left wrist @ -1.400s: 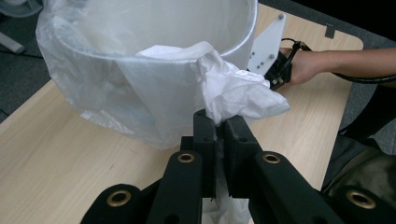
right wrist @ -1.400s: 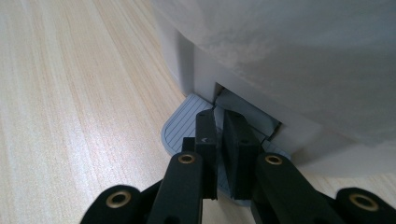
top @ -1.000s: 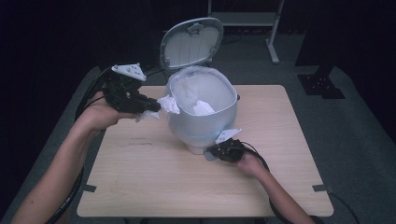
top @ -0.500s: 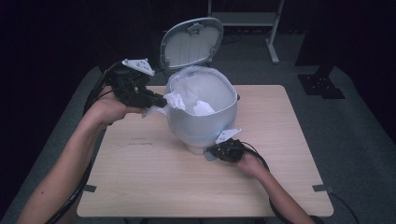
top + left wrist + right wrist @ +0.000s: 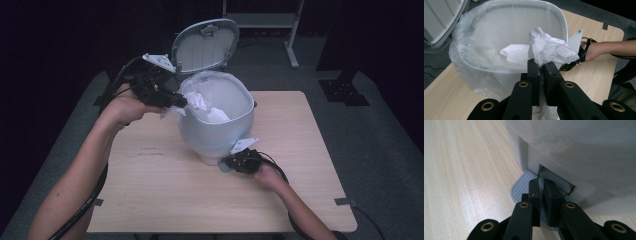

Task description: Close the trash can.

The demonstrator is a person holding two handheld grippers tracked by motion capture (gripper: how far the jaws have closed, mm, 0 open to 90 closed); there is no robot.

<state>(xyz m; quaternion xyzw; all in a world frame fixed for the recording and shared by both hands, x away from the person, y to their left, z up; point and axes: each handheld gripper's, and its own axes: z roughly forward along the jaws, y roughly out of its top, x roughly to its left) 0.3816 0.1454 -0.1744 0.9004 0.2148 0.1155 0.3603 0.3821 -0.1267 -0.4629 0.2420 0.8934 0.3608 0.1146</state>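
A: Left gripper (image 5: 539,65) first. Jaws?

B: Pinching the tissue (image 5: 549,50) by its lower tail, crumpled bulk sticking out past the tips. It's over the bin (image 5: 216,132) rim, at the bin's 9 o'clock in the high view, liner (image 5: 471,57) just beneath.

A: Right gripper (image 5: 541,185)?

B: Jaws pressed together, nothing between them, resting on the grey ribbed pedal (image 5: 520,188) at the bin's foot, about 5 o'clock. Lid (image 5: 206,42) stands open at 12.

A: Handling?

B: Judging by looks: tissue's very light, soft, limp, tears easily and may cling to the pads on release. Any fold works as a grip; the current tail hold looks fine. Bin's light plastic, could slide if the pedal's shoved sideways.

A: Look of it?

B: White, crinkled wad. More white tissue already lies inside on the thin, cloudy liner. Bin's pale grey, oval, on a wood table (image 5: 165,200).
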